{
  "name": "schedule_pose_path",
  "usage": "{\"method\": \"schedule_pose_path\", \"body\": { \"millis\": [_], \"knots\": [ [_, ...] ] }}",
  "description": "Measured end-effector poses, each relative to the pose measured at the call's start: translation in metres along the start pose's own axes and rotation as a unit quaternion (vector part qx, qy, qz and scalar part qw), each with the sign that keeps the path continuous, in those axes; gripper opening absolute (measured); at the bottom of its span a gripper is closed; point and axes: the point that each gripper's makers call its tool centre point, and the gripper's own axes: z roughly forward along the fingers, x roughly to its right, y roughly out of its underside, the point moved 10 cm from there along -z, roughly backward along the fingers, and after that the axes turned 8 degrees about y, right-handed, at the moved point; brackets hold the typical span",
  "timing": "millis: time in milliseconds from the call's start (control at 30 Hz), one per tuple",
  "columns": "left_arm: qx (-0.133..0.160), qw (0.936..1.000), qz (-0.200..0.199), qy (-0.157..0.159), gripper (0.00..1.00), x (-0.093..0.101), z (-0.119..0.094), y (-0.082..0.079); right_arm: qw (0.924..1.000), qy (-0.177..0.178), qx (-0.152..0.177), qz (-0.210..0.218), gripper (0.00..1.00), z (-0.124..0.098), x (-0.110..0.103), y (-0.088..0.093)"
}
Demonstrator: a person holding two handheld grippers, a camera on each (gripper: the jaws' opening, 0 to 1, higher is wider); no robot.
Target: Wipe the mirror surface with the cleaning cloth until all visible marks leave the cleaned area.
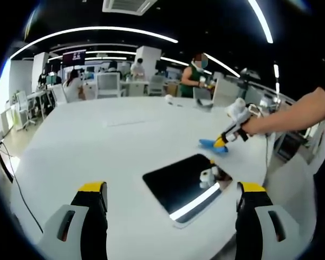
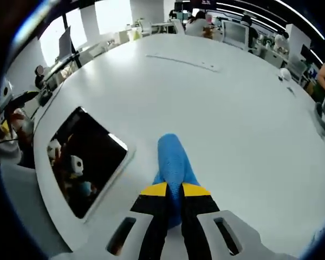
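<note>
Blue cloth [image 2: 175, 162]: pinched in right hand-held gripper [image 2: 174, 190], jaws closed, on white tabletop [image 2: 222, 108].
Mirror [image 2: 81, 157]: at 9 o'clock of cloth, unwiped.
Left hand-held gripper [image 1: 173, 197]: wide open, empty.
Risk: unbraced mirror sliding under wiping pressure.

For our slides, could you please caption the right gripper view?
Right gripper shut on the blue cloth, beside the mirror on the white table.
</note>
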Motion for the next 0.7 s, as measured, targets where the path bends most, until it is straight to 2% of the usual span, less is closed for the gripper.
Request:
{"method": "schedule_pose_path", "body": {
  "millis": [267, 367, 433, 500, 567, 633, 700],
  "knots": [
    [-0.003, 1.0, -0.001, -0.004, 1.0, -0.003, -0.005, -0.002, 0.9997, -0.001, 0.005, -0.022, 0.04, 0.003, -0.003, 0.004],
    [-0.008, 1.0, 0.004, 0.001, 1.0, -0.005, -0.004, -0.001, 0.9996, -0.013, 0.009, -0.024, 0.09, 0.001, -0.003, 0.004],
    [-0.004, 1.0, 0.007, -0.002, 1.0, -0.007, -0.004, -0.003, 0.9995, -0.009, 0.017, -0.024, 0.19, -0.001, -0.002, 0.004],
    [0.0, 1.0, 0.005, -0.007, 1.0, -0.01, -0.003, -0.003, 0.9987, -0.01, 0.041, -0.028, 0.28, -0.009, -0.004, 0.002],
    [-0.001, 0.9999, 0.011, -0.008, 1.0, -0.009, -0.002, -0.004, 0.9962, -0.012, 0.074, -0.045, 0.33, -0.022, -0.004, -0.003],
    [0.0, 0.9999, 0.01, -0.008, 1.0, -0.009, -0.002, -0.007, 0.9927, -0.01, 0.105, -0.059, 0.43, -0.038, 0.0, -0.006],
    [-0.002, 0.9998, 0.017, -0.004, 1.0, -0.01, 0.001, -0.011, 0.9896, -0.015, 0.133, -0.052, 0.54, -0.053, 0.005, -0.007]
  ]
}}
